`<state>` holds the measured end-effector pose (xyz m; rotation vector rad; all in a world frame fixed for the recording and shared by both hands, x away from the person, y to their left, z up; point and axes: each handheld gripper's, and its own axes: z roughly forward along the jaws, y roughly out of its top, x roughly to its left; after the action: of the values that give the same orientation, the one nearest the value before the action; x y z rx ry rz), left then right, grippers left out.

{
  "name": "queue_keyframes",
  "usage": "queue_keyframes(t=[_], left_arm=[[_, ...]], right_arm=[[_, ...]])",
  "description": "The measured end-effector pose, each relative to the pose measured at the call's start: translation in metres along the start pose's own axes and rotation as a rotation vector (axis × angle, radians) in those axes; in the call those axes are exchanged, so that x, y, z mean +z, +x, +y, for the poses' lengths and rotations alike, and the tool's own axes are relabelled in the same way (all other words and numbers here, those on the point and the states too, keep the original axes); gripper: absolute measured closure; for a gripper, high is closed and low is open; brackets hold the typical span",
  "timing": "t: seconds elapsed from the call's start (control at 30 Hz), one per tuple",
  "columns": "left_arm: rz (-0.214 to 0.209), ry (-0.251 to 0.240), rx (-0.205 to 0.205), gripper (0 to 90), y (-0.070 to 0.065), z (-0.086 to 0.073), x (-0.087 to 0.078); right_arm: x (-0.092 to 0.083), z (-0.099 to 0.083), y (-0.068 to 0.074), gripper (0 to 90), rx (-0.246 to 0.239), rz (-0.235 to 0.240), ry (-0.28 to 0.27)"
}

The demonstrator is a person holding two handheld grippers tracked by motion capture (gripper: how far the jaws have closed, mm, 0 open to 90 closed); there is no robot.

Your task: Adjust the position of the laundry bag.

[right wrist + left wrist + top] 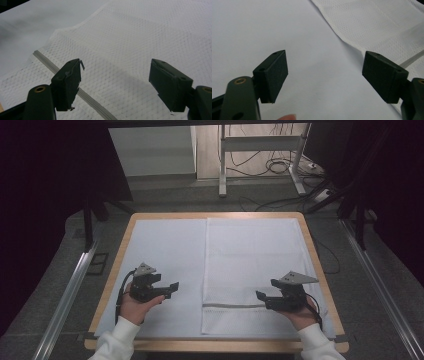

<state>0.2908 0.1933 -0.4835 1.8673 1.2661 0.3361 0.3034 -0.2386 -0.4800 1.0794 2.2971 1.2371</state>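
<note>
A white textured towel (252,270) lies flat on the right half of the table, with a grey stripe (235,306) near its front end. My left gripper (174,289) is open above the bare table sheet, left of the towel's edge (372,27). My right gripper (266,290) is open over the towel's front right part, near the stripe. In the right gripper view the stripe (85,96) runs under the left jaw and the weave (140,40) spreads ahead. Nothing sits between either pair of jaws.
A pale sheet (165,255) covers the wooden table (116,270). Beyond the far edge are a metal desk frame (260,150) and cables on the floor (280,167). Metal rails (65,295) run along both sides.
</note>
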Motion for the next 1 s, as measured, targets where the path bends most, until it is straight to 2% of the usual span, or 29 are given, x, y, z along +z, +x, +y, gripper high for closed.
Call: queue_keyframes(t=[0.2, 0.33, 0.43, 0.5, 0.63, 1.0], left_arm=[[-0.029, 0.015, 0.027, 24.5, -0.010, 0.012, 0.005], [-0.042, 0.020, 0.031, 24.4, -0.016, 0.017, 0.006], [-0.049, 0.024, 0.039, 24.5, -0.020, 0.018, 0.007], [-0.076, 0.033, 0.051, 25.4, -0.026, 0.020, 0.008], [-0.098, 0.052, 0.051, 25.6, -0.031, 0.021, 0.014], [-0.126, 0.103, 0.065, 27.3, -0.041, 0.021, 0.029]], right_arm=[[-0.003, 0.002, -0.004, 25.4, -0.007, -0.022, -0.010], [-0.002, 0.001, -0.005, 25.4, -0.012, -0.031, -0.006], [-0.002, 0.002, -0.005, 25.4, -0.012, -0.034, -0.006], [-0.002, 0.002, -0.003, 25.4, -0.015, -0.033, -0.005], [-0.002, 0.003, -0.001, 25.4, -0.028, -0.028, -0.005], [0.000, 0.003, -0.002, 25.4, -0.034, -0.034, 0.004]])
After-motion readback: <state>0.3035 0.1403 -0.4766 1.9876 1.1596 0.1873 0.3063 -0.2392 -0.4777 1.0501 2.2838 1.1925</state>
